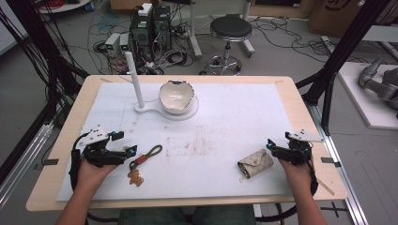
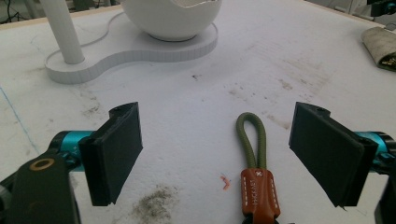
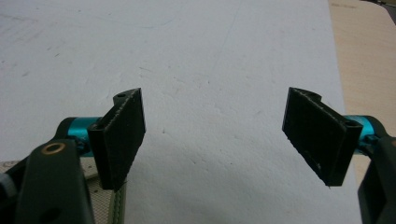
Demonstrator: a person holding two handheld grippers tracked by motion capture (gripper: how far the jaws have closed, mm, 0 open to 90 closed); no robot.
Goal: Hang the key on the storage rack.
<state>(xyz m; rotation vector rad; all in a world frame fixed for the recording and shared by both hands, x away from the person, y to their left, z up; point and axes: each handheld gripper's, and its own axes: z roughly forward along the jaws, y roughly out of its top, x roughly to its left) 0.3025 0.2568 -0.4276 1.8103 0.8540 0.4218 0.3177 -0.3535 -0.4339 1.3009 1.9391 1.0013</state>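
A key strap with an olive cord loop (image 1: 151, 152), a brown leather tab (image 2: 259, 191) and a small biscuit-coloured charm (image 1: 136, 177) lies on the white mat (image 1: 225, 117) at the front left. My left gripper (image 1: 125, 143) is open just left of it. In the left gripper view the cord loop (image 2: 252, 140) lies between the open jaws of that gripper (image 2: 215, 126), nearer the right one. A beige pouch (image 1: 256, 164) lies at the front right. My right gripper (image 1: 278, 141) stands open beside it, and the pouch edge (image 3: 100, 198) shows under the left jaw of this gripper (image 3: 215, 123).
A white stand (image 1: 180, 113) at the back middle carries an upright pole (image 1: 133, 77) and a cracked-egg bowl (image 1: 176, 96). Beyond the table stand a stool (image 1: 230, 30) and computer boxes (image 1: 150, 28). A grey robot arm (image 1: 380, 79) lies off to the right.
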